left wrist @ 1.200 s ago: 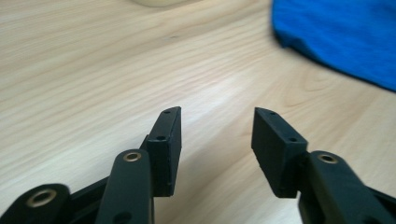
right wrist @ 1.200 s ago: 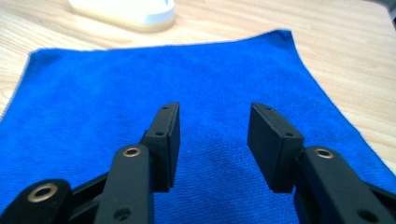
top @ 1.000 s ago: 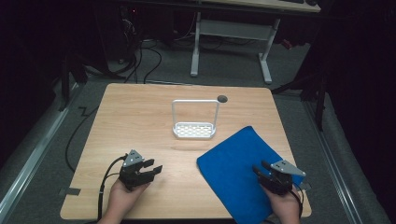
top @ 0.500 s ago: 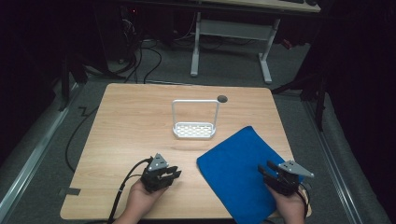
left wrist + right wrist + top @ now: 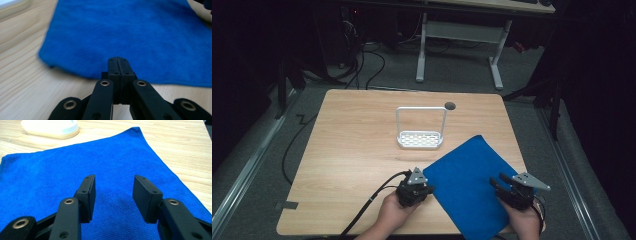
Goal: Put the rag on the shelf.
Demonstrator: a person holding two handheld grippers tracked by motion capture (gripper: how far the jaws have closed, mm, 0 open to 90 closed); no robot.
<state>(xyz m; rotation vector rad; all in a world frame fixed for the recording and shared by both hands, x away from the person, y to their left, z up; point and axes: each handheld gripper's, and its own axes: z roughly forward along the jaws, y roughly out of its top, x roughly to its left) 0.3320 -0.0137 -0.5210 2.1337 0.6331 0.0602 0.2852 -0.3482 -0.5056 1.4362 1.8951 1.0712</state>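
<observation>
A blue cloth [image 5: 467,170] lies flat on the near right part of the wooden table [image 5: 352,150]. My left gripper [image 5: 426,190] sits low at the cloth's left edge. In the left gripper view its jaws [image 5: 117,60] have just closed and press together, with the cloth's edge [image 5: 130,30] right in front of the tips and nothing visible between them. My right gripper [image 5: 498,184] hovers over the cloth's right side. In the right gripper view it [image 5: 113,187] stands open above the cloth [image 5: 75,170], with nothing between the pads.
A white perforated tray with a tall wire handle [image 5: 420,140] stands near the table's middle, just beyond the cloth; its base [image 5: 50,127] shows in the right gripper view. A small dark hole [image 5: 450,105] marks the far side. Desk legs and cables lie beyond.
My left hand has slid right across the table to the cloth's left edge, and its jaws went from open to shut. The right hand has stayed about where it was.
</observation>
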